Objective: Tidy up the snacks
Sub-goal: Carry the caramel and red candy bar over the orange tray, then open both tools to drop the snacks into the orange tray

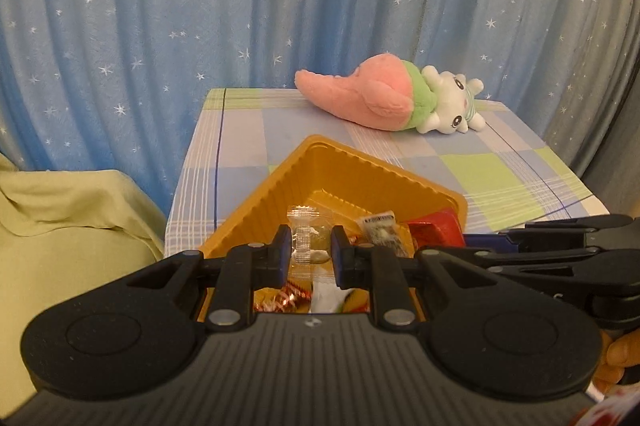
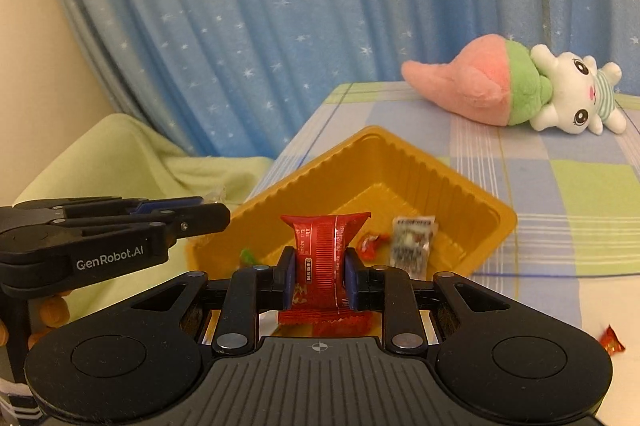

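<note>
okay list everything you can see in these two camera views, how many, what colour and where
tray: one, golden yellow, on the near part of the table
checked cloth: one, blue, green and white, covering the table
plush toy: one, pink, green and white, lying at the table's far side
curtain: one, blue with white stars, behind the table
red packet: one, in the right gripper
clear packet: one, in the left gripper
grey printed packet: one, in the tray
small red candy: one, on the table outside the tray
left gripper: black, shut on the clear packet
right gripper: black, shut on the red packet

A home room: starry blue curtain (image 1: 120,26), plush toy (image 1: 392,98), checked tablecloth (image 1: 500,178).
</note>
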`<state>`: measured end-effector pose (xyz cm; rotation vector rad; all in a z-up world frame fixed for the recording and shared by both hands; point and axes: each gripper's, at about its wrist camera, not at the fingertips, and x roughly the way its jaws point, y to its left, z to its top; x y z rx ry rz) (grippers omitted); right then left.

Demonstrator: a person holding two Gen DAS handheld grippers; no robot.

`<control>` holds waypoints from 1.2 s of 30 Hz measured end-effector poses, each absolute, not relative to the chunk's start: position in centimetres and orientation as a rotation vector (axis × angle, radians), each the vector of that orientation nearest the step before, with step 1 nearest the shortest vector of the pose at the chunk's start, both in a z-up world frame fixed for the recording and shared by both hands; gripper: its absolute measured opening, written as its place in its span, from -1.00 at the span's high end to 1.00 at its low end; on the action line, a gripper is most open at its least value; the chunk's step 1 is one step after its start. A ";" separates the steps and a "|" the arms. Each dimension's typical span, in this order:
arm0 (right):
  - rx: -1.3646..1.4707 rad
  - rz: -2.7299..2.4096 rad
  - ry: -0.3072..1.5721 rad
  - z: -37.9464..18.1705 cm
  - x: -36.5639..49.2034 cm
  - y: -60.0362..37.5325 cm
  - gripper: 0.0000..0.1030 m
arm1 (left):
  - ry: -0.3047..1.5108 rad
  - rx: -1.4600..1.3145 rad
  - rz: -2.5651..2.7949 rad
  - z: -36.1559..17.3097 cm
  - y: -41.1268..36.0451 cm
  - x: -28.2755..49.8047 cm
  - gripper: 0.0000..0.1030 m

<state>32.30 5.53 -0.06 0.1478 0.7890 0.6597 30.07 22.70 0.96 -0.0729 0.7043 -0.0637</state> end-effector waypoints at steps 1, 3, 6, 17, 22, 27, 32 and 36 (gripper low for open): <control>0.152 0.649 0.793 -0.3 32.8 5.7 0.51 | 0.711 -0.081 -0.071 0.8 22.9 30.7 0.64; 0.163 0.628 0.808 -0.7 33.8 6.0 0.51 | 0.730 -0.086 -0.079 0.3 23.1 31.9 0.63; 0.178 0.602 0.837 -1.6 35.0 6.2 0.51 | 0.760 -0.085 -0.092 -0.6 23.2 33.5 0.63; 0.189 0.540 0.864 -2.7 38.1 6.3 0.51 | 0.817 -0.034 -0.123 -3.1 22.4 37.7 0.65; 0.194 0.534 0.875 -3.1 38.6 6.2 0.51 | 0.832 -0.036 -0.118 -3.8 22.4 38.1 0.64; 0.197 0.540 0.895 -3.7 38.9 6.4 0.51 | 0.833 -0.038 -0.106 -3.9 22.7 38.2 0.64; 0.200 0.545 0.906 -4.1 39.3 6.8 0.51 | 0.825 -0.054 -0.096 -3.6 23.1 37.9 0.64; 0.206 0.549 0.910 -4.1 39.9 7.2 0.51 | 0.818 -0.063 -0.088 -3.3 23.4 37.7 0.64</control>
